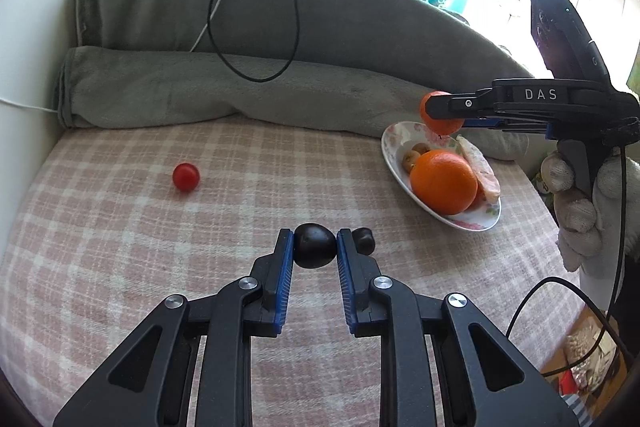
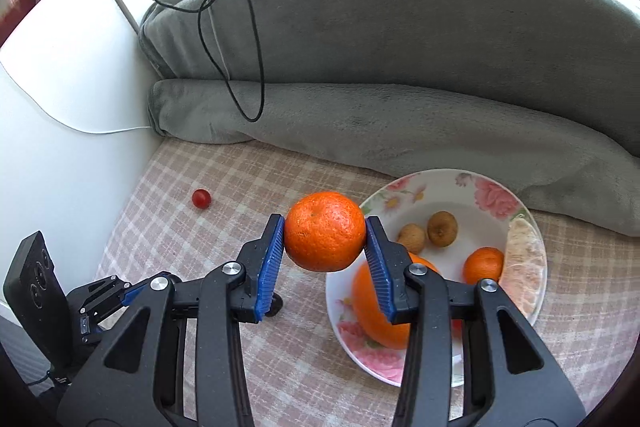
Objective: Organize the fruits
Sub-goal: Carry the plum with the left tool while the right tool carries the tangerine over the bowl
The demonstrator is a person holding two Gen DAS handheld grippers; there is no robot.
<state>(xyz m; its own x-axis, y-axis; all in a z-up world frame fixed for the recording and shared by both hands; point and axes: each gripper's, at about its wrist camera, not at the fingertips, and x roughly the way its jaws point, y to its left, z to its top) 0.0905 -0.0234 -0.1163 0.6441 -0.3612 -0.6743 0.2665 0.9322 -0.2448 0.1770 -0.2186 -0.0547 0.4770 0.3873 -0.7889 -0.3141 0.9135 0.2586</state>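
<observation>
While the right gripper (image 2: 325, 231) held a mandarin (image 2: 323, 231) squarely between its blue pads, its jaws closed on the fruit's widest part, the fruit hung above the near-left rim of the flowered plate (image 2: 496, 199), at about 9 o'clock from the plate's centre in the right wrist view. On the plate lay a large orange (image 1: 443, 181), a smaller orange fruit (image 2: 483, 264), two brown longan-like fruits (image 2: 442, 228) and a pale peeled segment (image 2: 524, 259) along the rim at 3 o'clock. The left gripper (image 1: 315, 246) had its jaws closed on a dark plum-like fruit (image 1: 314, 245) low over the checked bed cover (image 1: 120, 247), with a second dark fruit (image 1: 364, 239) just beside the right pad, at 3 o'clock from the held one. A small red tomato (image 1: 186, 177) sat well apart at 10 o'clock. To place the mandarin well, it seemed best to carry it toward the bare white patch near the longans, lower it until it rested, and only then ease the jaws apart, since a drop onto the sloped rim could send it rolling off. The left grip looked centred, though whether the plum had left the cover could not be told.
</observation>
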